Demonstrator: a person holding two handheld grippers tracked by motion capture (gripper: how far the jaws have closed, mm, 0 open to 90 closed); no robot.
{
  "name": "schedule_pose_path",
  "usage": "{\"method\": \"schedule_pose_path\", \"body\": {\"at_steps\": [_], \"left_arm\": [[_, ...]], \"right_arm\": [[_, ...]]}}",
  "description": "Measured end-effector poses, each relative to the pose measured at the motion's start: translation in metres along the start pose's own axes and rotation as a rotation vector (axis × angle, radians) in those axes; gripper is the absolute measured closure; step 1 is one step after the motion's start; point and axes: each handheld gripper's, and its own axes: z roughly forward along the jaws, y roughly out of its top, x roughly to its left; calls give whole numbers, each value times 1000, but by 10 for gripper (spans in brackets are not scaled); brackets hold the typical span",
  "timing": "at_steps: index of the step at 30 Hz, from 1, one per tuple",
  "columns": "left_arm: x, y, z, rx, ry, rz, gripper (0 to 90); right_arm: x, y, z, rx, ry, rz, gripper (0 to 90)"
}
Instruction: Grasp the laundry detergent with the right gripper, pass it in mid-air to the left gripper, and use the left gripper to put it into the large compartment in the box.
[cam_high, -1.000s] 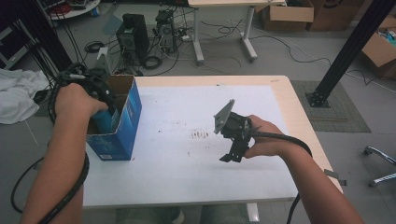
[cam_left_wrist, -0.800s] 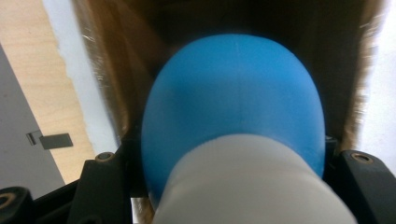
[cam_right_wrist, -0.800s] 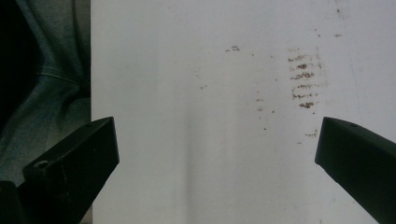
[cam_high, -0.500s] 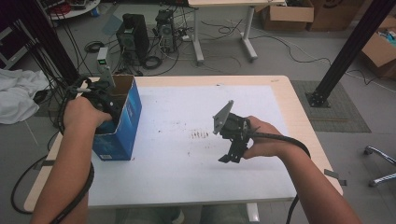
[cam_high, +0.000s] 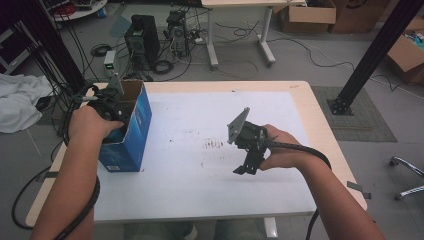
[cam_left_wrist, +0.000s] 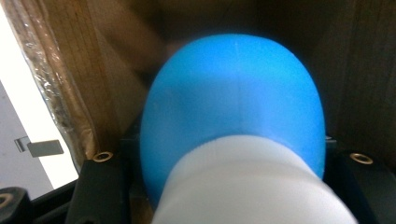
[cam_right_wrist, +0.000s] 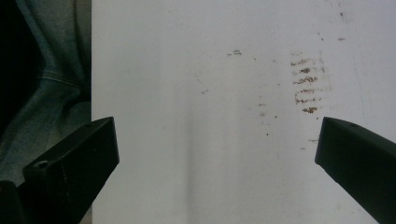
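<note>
An open blue cardboard box (cam_high: 131, 136) stands at the left edge of the white table (cam_high: 200, 195). My left gripper (cam_high: 113, 107) reaches down into its open top. In the left gripper view, between brown cardboard walls (cam_left_wrist: 70, 84), my left gripper (cam_left_wrist: 233, 161) is shut on a rounded blue object (cam_left_wrist: 233, 93) with a white part (cam_left_wrist: 252, 191) nearest the camera. My right gripper (cam_high: 248, 168) hovers over the middle-right of the table, pointing down toward the near edge. Its jaws stand wide apart in the right gripper view (cam_right_wrist: 217, 140), with bare tabletop between them.
A patch of brown marks (cam_high: 215, 144) (cam_right_wrist: 306, 84) stains the table's middle. Beyond the far edge, computer towers (cam_high: 142, 37) and cables lie on the floor. A black post (cam_high: 370, 55) stands at right and a white cloth (cam_high: 20, 105) lies at left.
My left hand has shifted slightly toward the near side and lower into the box. The right gripper has barely moved and stays open.
</note>
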Motion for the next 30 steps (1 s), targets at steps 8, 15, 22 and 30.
{"method": "schedule_pose_path", "body": {"at_steps": [8,15,22,30], "left_arm": [[-2,2,-3,-17,8,-16,330],[-4,3,-9,-12,17,-8,314],[-3,1,-13,-13,1,-9,309],[-2,-3,-25,-29,1,9,284]], "right_arm": [[0,0,-1,1,-3,0,0],[0,-1,-2,-3,-5,1,0],[0,-2,0,-4,-2,3,0],[0,2,-3,-7,-6,-4,0]]}}
